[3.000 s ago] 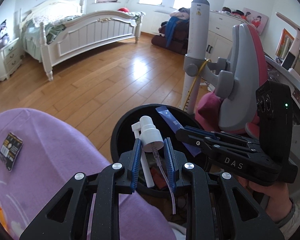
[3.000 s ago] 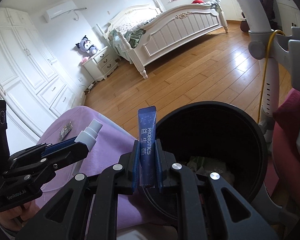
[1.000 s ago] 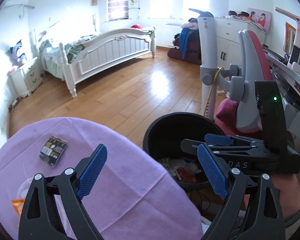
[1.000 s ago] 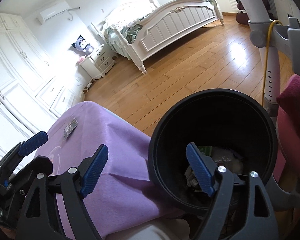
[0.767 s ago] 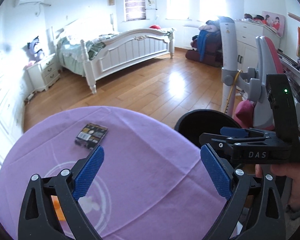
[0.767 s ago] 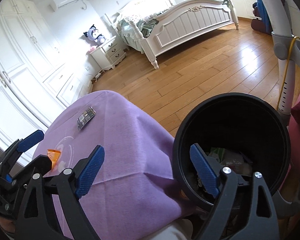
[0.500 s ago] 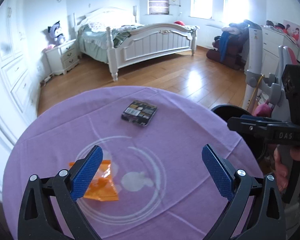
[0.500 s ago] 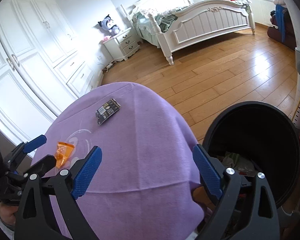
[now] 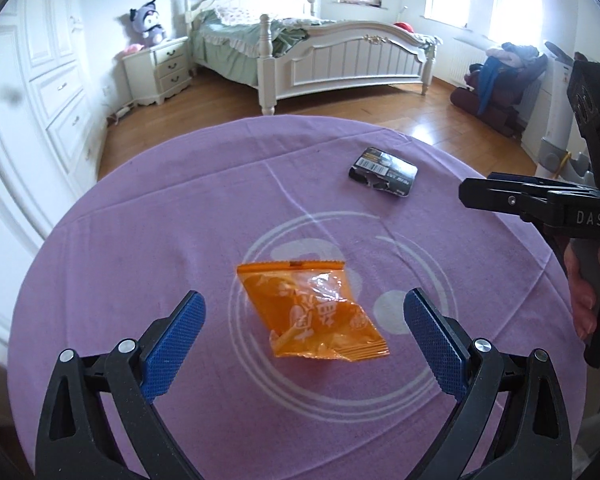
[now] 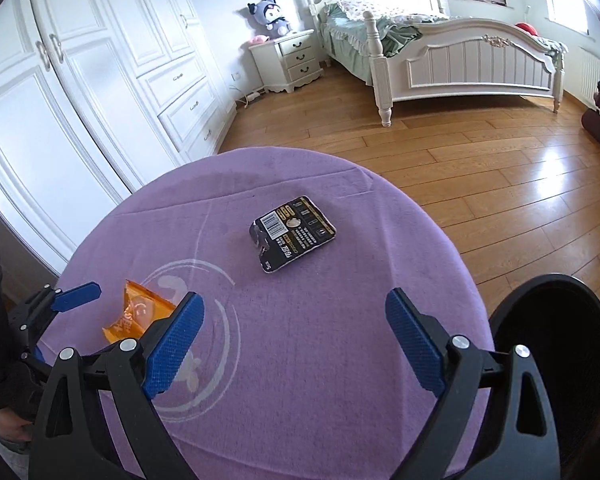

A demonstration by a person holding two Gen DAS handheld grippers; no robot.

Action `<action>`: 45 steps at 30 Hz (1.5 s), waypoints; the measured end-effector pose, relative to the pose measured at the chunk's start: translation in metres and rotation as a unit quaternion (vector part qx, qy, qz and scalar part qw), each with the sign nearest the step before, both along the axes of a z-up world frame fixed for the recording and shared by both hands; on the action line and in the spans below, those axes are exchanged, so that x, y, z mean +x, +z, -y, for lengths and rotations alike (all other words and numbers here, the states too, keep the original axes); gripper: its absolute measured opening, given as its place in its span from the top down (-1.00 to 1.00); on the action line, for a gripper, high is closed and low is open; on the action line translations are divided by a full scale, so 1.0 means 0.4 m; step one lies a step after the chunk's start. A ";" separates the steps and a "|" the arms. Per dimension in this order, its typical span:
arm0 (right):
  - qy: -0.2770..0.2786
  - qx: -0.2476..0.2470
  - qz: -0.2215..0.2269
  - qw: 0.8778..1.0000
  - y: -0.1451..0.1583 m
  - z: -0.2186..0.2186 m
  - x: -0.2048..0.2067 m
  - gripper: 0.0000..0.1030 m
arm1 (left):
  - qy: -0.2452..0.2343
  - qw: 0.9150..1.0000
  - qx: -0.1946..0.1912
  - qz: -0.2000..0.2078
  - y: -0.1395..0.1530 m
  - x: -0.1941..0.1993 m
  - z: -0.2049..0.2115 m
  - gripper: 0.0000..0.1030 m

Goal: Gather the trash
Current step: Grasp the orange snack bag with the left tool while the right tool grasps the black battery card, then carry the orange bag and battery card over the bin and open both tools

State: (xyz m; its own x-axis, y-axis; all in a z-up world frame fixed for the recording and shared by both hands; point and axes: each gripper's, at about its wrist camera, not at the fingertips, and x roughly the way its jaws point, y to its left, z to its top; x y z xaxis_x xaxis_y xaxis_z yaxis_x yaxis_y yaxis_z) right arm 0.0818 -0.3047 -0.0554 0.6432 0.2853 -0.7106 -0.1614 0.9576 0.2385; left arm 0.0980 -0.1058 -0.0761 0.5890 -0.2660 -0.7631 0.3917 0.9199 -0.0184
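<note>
Both tools wide open, empty | black bin (image 10: 552,364) only in right view | orange wrapper (image 9: 312,308) whole only in left

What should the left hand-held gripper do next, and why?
Probably lower the left hand-held gripper and close on the orange wrapper: its jaws are wide open and empty, and the wrapper lies loose on the purple tablecloth right between them.
</note>
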 end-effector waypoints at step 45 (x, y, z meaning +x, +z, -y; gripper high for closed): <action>0.040 0.040 0.029 0.998 0.033 -0.081 0.000 -0.34 | 0.006 0.998 -0.057 0.005 0.026 -0.002 -0.045 -0.04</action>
State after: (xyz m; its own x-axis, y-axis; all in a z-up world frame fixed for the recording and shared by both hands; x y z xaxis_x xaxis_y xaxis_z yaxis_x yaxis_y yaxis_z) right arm 0.0818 -0.2724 -0.0420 0.6560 0.3924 -0.6447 -0.2527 0.9191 0.3023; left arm 0.0971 -0.0878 -0.0655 0.6003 -0.3443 -0.7219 0.3820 0.9164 -0.1195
